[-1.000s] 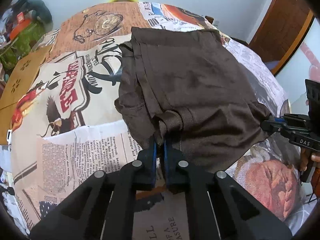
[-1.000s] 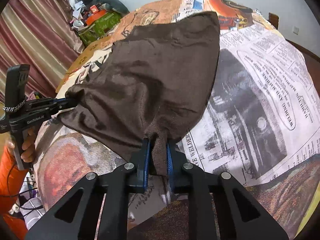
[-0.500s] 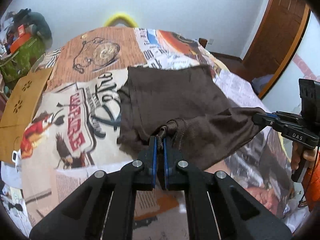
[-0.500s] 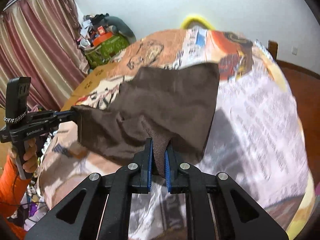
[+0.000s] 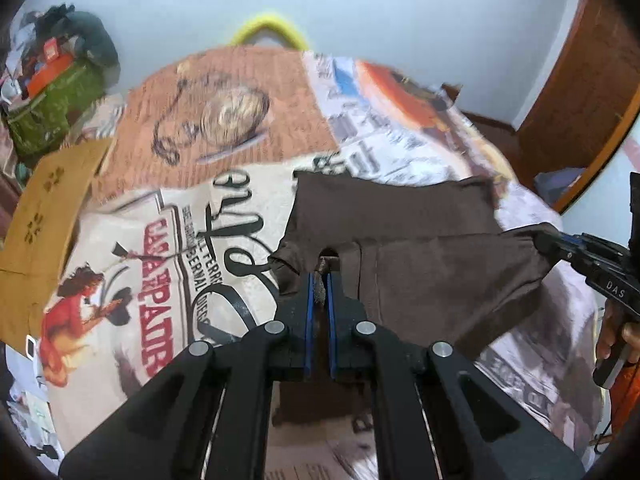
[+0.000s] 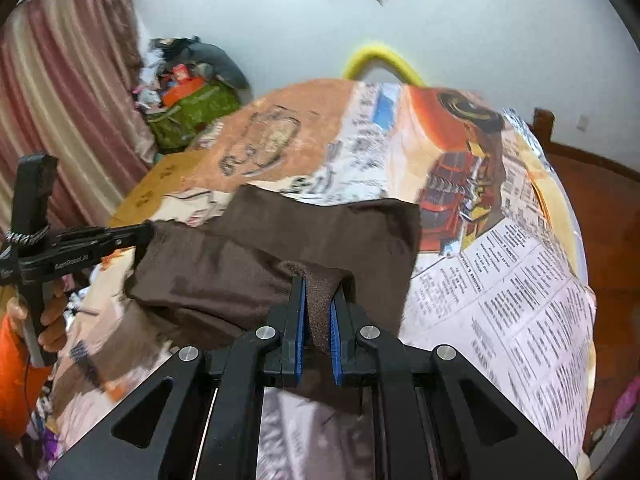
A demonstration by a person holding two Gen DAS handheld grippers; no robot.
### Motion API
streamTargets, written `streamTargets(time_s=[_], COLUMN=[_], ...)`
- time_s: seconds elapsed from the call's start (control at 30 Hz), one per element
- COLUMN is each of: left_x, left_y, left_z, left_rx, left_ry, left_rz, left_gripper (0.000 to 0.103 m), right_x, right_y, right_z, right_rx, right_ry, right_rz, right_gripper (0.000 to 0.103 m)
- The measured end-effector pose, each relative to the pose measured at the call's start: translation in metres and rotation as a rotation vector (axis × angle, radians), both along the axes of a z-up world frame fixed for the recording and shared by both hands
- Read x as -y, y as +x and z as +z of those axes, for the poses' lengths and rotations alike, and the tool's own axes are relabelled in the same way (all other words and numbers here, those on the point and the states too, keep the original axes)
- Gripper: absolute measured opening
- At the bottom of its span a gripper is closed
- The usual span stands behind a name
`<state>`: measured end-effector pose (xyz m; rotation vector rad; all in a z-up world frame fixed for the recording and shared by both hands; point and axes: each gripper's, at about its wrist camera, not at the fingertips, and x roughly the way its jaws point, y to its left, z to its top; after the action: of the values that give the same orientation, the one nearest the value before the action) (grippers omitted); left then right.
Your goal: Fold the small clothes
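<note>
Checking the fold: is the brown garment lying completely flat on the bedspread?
No: the left gripper and right gripper hold the brown garment's near edge lifted off the bedspread.

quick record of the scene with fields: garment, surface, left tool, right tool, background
garment: brown cloth, near edge lifted, far edge on the bed
surface: bed cover printed with newspaper and poster art
left tool: left tool, shut on the cloth's near corner
right tool: right tool, shut on a bunched cloth edge
background: white wall, striped curtain, yellow arch behind the bed
</note>
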<state>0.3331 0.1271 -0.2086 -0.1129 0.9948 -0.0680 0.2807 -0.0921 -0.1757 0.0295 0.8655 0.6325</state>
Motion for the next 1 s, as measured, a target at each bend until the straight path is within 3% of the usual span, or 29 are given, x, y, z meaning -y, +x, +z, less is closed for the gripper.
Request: streamTargets(time_s=[0.17,0.23,0.3,0.37,0.47,0.53,0.57,0.63,0.7,0.83,1.0], left_x=[-0.006,-0.006,-0.007,-0.004,0.002,0.007,0.011,0.018,0.027,0.038,0.036], left_y=[0.014,0.012,0.009,0.002,-0.015,-0.028,-0.033,-0.04,-0.047,-0.042,-0.022], left_z=[-0.033,-0.035,-0.032,-0.021,-0.002,0.006,0.008,0.009,0.004,-0.016,-0.036], left_rx=[-0.072,-0.075,-0.067,-0.048,-0.004,0.019,0.025,0.025,0.022,-0.028,-0.075], left_ry=[0.017,0.032,0.037,0.052,0.076,0.082,0.091,0.115,0.159,0.236,0.247], left_rz=[0.031,0.034,0.031,0.02,-0.001,-0.024,-0.035,-0.051,-0.067,-0.08,-0.052], left_gripper=[0.007,0.011,0.013,0.015,0.031,0.047,0.05,0.068,0.08,0.086,0.086], right_x=[-0.003,0.001,0.008,0.013,0.018,0.018,0.018,0.015,0.012,0.005,0.001], right_y=[0.02,0.021,0.02,0.015,0.002,-0.004,-0.011,-0.019,-0.031,-0.04,-0.03], right_z=[-0.028,-0.031,-0.027,-0.018,0.0,0.005,0.008,0.007,0.003,-0.011,-0.022], right_rx=[-0.064,-0.083,-0.088,-0.071,-0.028,-0.008,0.003,0.014,0.017,0.003,-0.015], right_ry=[-0.043,-0.027,-0.002,0.018,0.024,0.02,0.012,-0.019,-0.05,-0.11,-0.127], right_rz=[-0.046,-0.066,-0.097,-0.111,-0.094,-0.075,-0.063,-0.037,-0.008,0.038,0.043], right_gripper=[0.015,0.025,0.044,0.047,0.049,0.052,0.054,0.054,0.054,0.054,0.054])
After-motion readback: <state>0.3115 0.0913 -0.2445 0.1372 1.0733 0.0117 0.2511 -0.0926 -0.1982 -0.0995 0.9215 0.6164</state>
